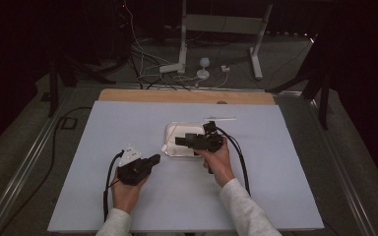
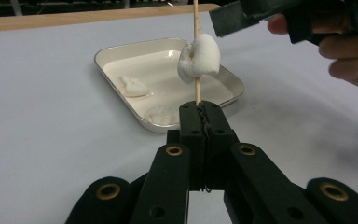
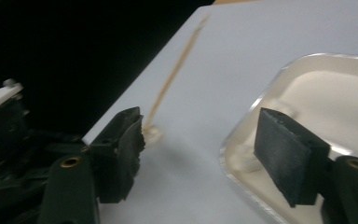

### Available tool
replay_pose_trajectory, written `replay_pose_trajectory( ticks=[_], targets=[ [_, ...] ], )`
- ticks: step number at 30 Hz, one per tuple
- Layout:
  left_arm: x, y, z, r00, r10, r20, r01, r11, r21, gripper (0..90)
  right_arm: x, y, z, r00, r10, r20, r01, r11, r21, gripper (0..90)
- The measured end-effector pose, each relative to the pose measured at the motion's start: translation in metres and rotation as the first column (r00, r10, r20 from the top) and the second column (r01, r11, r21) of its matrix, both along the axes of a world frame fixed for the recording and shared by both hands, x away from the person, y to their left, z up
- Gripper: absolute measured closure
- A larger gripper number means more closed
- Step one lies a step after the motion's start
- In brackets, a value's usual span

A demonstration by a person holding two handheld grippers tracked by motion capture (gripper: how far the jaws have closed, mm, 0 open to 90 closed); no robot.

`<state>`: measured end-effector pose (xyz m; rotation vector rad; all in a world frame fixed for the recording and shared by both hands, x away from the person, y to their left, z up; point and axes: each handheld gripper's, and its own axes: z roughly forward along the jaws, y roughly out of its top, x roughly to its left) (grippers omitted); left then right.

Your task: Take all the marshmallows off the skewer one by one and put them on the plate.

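The left gripper (image 2: pixel 200 109) has its jaws clamped together on the lower end of a skewer (image 2: pixel 196 28), which stands upright from them in the left gripper view. A marshmallow (image 2: pixel 199 60) is threaded on the skewer a little above the jaws, clear of the tray (image 2: pixel 121 51). The tray sits on the white table (image 2: pixel 37 93) just beyond the skewer, with two more marshmallows in it: one (image 2: pixel 131 85) near the middle and one (image 2: pixel 161 113) against the near rim.

The right gripper (image 3: pixel 200 144) has its jaws wide apart and holds nothing. In the right gripper view one jaw hangs over the tray's corner and the other over the bare table, with the skewer blurred behind that jaw. In the high view the right gripper (image 1: pixel 182 140) is over the tray (image 1: pixel 171 129), pointing toward the left gripper (image 1: pixel 153 159), which sits just beside the tray's near left corner
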<state>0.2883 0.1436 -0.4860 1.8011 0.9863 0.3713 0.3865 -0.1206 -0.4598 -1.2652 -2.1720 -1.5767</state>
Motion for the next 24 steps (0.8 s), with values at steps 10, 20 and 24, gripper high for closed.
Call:
replay_pose_trajectory(
  ticks=[10, 20, 24],
  targets=[
    [0.0, -0.006, 0.001, 0.9999, 0.002, 0.011, -0.002, 1.0, -0.001, 90.0, -0.015, 0.024, -0.001, 0.9919, 0.112, -0.06, -0.11, 0.993, 0.036, 54.5],
    [-0.001, -0.011, 0.001, 0.9998, -0.009, 0.015, 0.009, 1.0, -0.003, 90.0, -0.015, 0.033, -0.01, 0.9879, 0.112, -0.107, -0.106, 0.992, 0.066, 60.6],
    [-0.002, -0.012, 0.001, 0.9997, -0.013, 0.02, 0.014, 0.9998, -0.011, 90.0, -0.015, 0.034, -0.013, 0.9866, 0.108, -0.122, -0.098, 0.991, 0.087, 64.9]
  ],
)
